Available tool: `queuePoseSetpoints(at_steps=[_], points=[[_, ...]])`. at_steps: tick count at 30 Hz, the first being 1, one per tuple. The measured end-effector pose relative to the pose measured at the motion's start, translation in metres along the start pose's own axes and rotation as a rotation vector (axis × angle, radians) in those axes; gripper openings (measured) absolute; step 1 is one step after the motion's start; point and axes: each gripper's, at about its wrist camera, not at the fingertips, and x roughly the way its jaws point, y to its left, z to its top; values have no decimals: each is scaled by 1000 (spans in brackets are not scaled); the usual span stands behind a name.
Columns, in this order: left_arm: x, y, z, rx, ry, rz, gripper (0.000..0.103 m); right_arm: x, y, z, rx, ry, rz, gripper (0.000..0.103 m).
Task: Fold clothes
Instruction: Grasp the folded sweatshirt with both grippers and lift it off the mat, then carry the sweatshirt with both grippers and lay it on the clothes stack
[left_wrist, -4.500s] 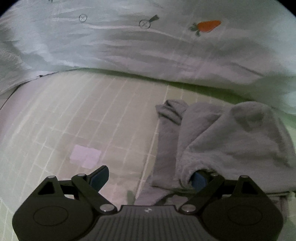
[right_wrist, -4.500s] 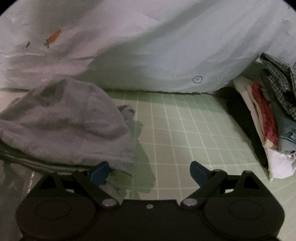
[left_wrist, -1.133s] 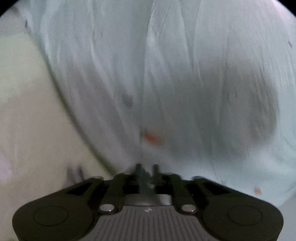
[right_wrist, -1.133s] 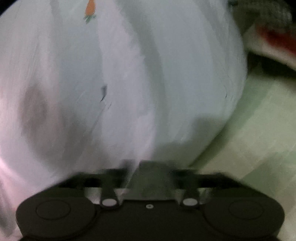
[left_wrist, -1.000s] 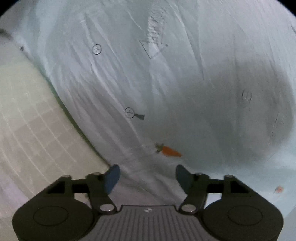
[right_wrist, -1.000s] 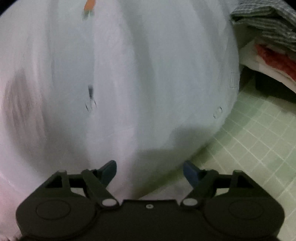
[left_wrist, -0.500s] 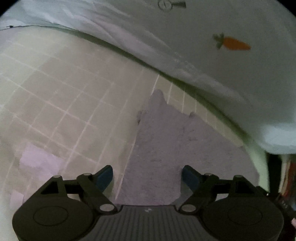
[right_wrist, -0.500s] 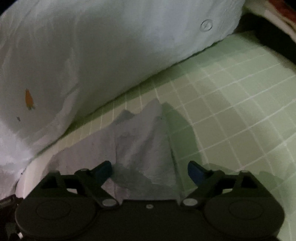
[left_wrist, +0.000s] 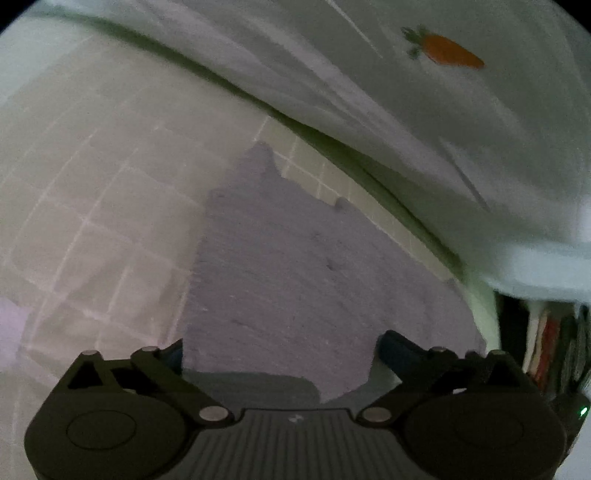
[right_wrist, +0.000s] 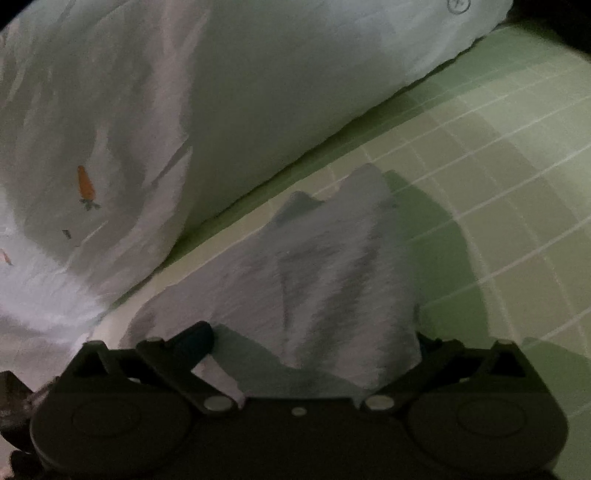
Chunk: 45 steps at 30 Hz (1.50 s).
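Left gripper (left_wrist: 280, 350) and right gripper (right_wrist: 314, 339), both spread wide, grasping nothing, above grey garment (left_wrist: 295, 266) lying flattish on green grid mat (right_wrist: 498, 166); pale quilt (left_wrist: 443, 129) at 12 o'clock. Judged mid-fold; next, pinching an edge.

The grey garment (left_wrist: 295, 280), bunched in a rounded heap 4.5 s ago, lay flattened on the green checked sheet (right_wrist: 498, 177). Both grippers had swung up against the carrot-print quilt (left_wrist: 443, 110), then dropped back with jaws spread wide over the garment.
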Motion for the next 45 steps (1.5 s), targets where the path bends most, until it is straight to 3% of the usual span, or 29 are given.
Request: queuePoseSetpoints(at_steps=[1,3,4,5,7,8,12,17,24,32,36,40,45], points=[[1,-2,-2,10,1,-5,98,1,0,-2,15,5,26,103],[5,-5,-4,-7,3,-24,79,4,1,-6,49,19,82,103],[6,-6,-7,-18,-2,-19,58,6,5,-8,26,50,110,100],[7,-7,-10,-28,-8,-11,47,7,10,-11,1,82,139,96],[3,-8,-18,-52,-22,-1,41,6,19,-18,-37,117,190,56],[-3,-9,-23,-52,-25,3,38,4,23,-23,-48,119,212,55],[-28,-20,-47,-28,-34,9,34,-23,35,-42,-65,83,208,45],[-54,-50,-77,8,-19,-61,33,-80,18,-58,1,12,212,43],[-61,-156,-97,205,-1,-256,33,-208,-25,-57,17,-223,159,43],[-37,-331,-122,393,-48,-536,33,-356,-89,5,-62,-502,81,43],[-20,-410,-125,424,-48,-642,33,-424,-117,41,-121,-624,36,42],[-8,-479,-120,484,-86,-679,33,-466,-137,80,-183,-708,3,42],[23,-527,-106,514,-120,-637,33,-474,-160,137,-270,-752,-71,42]])
